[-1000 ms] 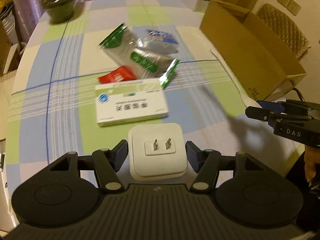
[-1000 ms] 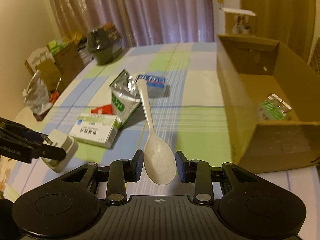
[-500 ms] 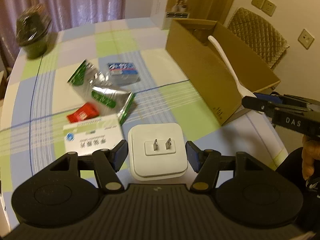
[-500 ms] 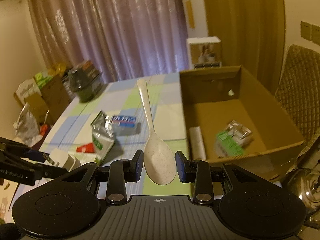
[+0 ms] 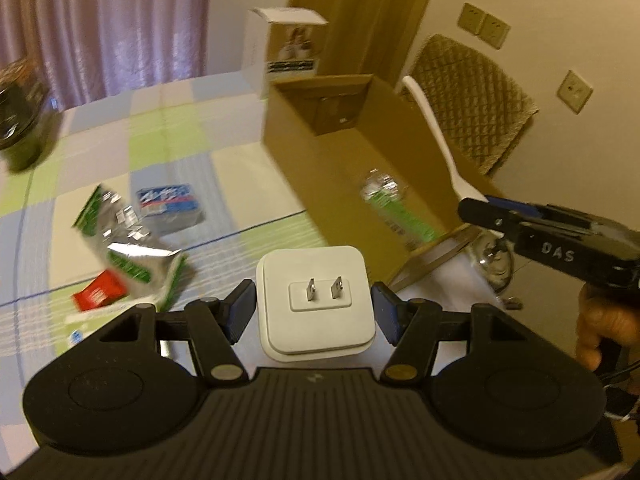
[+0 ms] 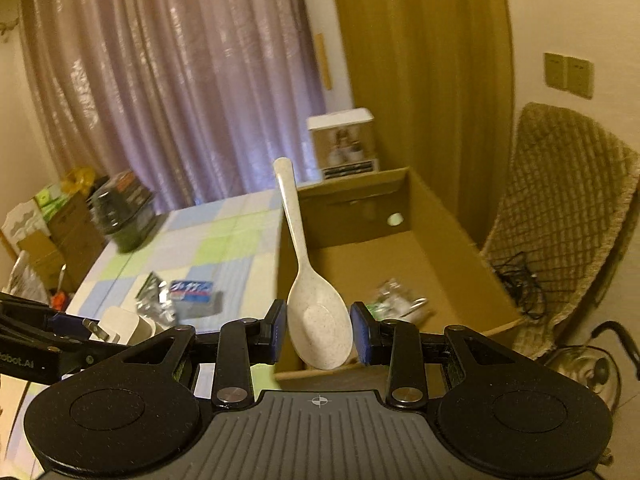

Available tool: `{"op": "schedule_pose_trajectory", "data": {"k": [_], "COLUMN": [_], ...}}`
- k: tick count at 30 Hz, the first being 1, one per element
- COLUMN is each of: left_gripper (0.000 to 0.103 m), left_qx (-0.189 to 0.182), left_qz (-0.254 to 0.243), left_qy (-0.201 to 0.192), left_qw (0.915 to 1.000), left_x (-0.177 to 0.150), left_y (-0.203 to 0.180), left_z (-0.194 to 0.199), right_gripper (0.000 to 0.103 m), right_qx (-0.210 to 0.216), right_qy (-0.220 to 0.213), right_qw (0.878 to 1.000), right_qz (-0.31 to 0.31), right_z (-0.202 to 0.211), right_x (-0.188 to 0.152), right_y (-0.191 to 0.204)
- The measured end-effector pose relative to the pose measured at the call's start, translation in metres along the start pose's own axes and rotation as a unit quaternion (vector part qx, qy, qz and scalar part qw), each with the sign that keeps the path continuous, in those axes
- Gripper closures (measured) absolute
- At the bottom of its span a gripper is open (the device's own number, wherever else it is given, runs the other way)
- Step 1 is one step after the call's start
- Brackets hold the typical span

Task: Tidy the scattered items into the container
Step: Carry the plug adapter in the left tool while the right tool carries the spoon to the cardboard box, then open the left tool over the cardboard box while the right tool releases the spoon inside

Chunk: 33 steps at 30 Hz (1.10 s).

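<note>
We have the left tool point(image 5: 313, 309) clamped on a white plug adapter point(image 5: 316, 304), its two metal prongs facing the camera, the blue pads pressing its sides. The adapter is held above the near edge of the checked surface point(image 5: 168, 136), just in front of the near corner of the open cardboard box point(image 5: 320, 160). Our right tool point(image 6: 319, 332) is closed on the bowl of a speckled white spoon point(image 6: 316, 312), the handle pointing up and away over the box's near wall. In the left wrist view, that tool shows at the right with the spoon handle rising over the box, and a hand point(image 5: 604, 328) gripping it below

Inside the box lies a crumpled silver and green packet point(image 6: 396, 302). On the surface, left of the box, lie a silver and green foil pouch point(image 5: 128, 240), a blue and white pack point(image 5: 170, 206) just behind it, and a red sachet point(image 5: 100, 292) in front. A dark wrapped pot point(image 6: 122, 212) stands at the far left edge, and a white carton point(image 5: 284, 48) stands behind the box
</note>
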State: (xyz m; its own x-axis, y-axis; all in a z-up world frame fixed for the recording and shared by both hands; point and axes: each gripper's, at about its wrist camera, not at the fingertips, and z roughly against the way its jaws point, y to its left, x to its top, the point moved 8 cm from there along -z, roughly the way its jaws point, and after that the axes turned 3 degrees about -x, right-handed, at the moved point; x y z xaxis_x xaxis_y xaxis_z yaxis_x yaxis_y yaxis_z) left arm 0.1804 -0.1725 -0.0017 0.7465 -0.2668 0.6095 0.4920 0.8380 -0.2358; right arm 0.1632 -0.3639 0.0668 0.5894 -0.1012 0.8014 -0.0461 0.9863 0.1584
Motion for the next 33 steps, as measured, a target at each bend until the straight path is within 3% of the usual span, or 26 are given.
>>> {"op": "schedule_pose_trajectory", "data": {"k": [13,28,33], "left_gripper": [0.045,0.045,0.044], "left_qx": [-0.041,-0.047,-0.030], "left_qz": [-0.028,-0.053,-0.060], "left_qy": [-0.006,0.013,0.013], "left_qw": [0.9987,0.9974,0.9976], "left_x": [0.049,0.074,0.080], "left_y": [-0.064,-0.095,-0.094], "left_z": [-0.042,-0.103,-0.116], "right_gripper": [0.066,0.066,0.066], "right_qx": [-0.026,-0.040,-0.047], "right_qy": [-0.010,0.000,0.004], "right_qw": [0.999,0.998,0.998], "right_qz": [-0.019,-0.038,-0.043], "right_z": [-0.006,-0.027,-0.032], "right_x": [0.021,0.019,0.017], "right_y": [-0.057,-0.093,-0.099]}}
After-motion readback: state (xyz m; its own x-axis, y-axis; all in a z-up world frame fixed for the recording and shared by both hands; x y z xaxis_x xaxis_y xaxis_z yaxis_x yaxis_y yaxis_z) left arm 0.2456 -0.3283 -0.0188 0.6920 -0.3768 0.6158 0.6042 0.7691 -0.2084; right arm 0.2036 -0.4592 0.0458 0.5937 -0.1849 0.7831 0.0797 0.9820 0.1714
